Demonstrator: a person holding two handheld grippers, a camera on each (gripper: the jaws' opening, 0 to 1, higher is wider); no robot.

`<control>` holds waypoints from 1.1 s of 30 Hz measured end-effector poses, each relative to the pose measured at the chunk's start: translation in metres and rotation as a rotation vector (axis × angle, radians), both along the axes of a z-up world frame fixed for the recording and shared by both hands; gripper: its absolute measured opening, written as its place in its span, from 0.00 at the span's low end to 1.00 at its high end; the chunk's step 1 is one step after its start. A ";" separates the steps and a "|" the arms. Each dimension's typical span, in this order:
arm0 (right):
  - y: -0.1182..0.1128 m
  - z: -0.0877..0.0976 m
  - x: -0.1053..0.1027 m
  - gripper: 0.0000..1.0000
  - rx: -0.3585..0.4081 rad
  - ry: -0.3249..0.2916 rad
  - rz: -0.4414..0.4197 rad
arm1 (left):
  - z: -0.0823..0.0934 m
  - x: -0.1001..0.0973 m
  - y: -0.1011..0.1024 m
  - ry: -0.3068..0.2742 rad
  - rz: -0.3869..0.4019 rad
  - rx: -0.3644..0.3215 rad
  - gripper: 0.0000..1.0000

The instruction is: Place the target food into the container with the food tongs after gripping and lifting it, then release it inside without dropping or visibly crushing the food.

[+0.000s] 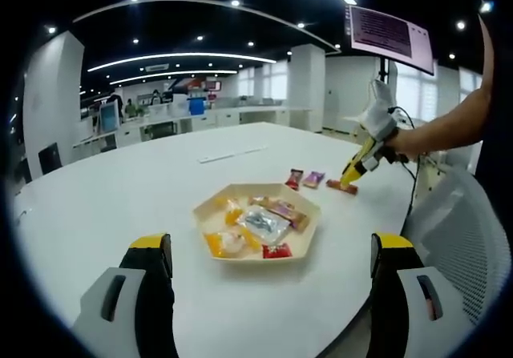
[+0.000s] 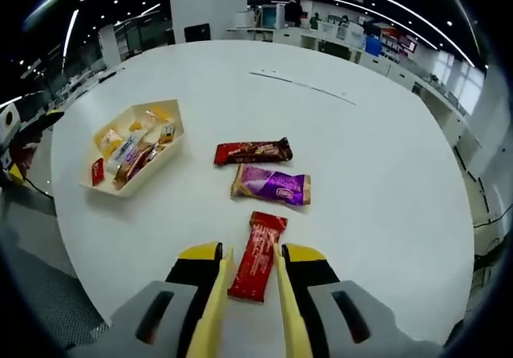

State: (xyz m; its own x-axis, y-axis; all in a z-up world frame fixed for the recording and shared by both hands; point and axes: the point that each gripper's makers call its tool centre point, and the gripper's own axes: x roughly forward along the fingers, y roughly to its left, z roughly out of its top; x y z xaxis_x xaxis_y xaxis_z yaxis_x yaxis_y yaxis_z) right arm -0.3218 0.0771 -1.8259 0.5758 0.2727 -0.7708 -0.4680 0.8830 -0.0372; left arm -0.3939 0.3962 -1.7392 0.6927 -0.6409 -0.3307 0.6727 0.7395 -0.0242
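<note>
A pale hexagonal tray [image 1: 313, 214] holding several wrapped snacks sits mid-table, also seen in the right gripper view [image 2: 172, 146]. My left gripper [image 1: 271, 250] hovers open in front of it with nothing between its jaws. A red snack bar [image 2: 256, 255] lies flat on the white table, also seen beyond the tray [image 1: 341, 187]. My right gripper [image 2: 252, 253] is shut on yellow food tongs [image 2: 215, 310], whose two arms flank the bar's sides. In the left gripper view the right gripper [image 1: 370, 154] and the tongs [image 1: 353, 172] reach down to that bar.
A dark red bar [image 2: 252, 150] and a purple packet [image 2: 271, 185] lie between the red bar and the tray. The round white table [image 2: 385, 214] ends close behind the gripper. A mesh chair [image 1: 457, 230] stands at the table's right edge, with a monitor [image 1: 389, 31] above.
</note>
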 end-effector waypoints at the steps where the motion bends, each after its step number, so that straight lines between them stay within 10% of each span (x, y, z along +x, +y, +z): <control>1: -0.002 0.000 0.001 0.29 -0.005 -0.001 -0.010 | 0.000 0.000 0.000 -0.001 0.001 0.000 1.00; 33: 0.001 0.005 0.004 0.24 -0.041 0.061 0.163 | 0.000 0.002 0.002 -0.004 0.011 -0.005 1.00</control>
State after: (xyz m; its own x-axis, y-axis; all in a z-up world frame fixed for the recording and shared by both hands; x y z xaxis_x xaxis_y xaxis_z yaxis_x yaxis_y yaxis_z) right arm -0.3174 0.0786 -1.8209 0.4784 0.3264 -0.8152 -0.6071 0.7937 -0.0385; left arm -0.3922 0.3985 -1.7389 0.7011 -0.6349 -0.3246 0.6645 0.7468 -0.0255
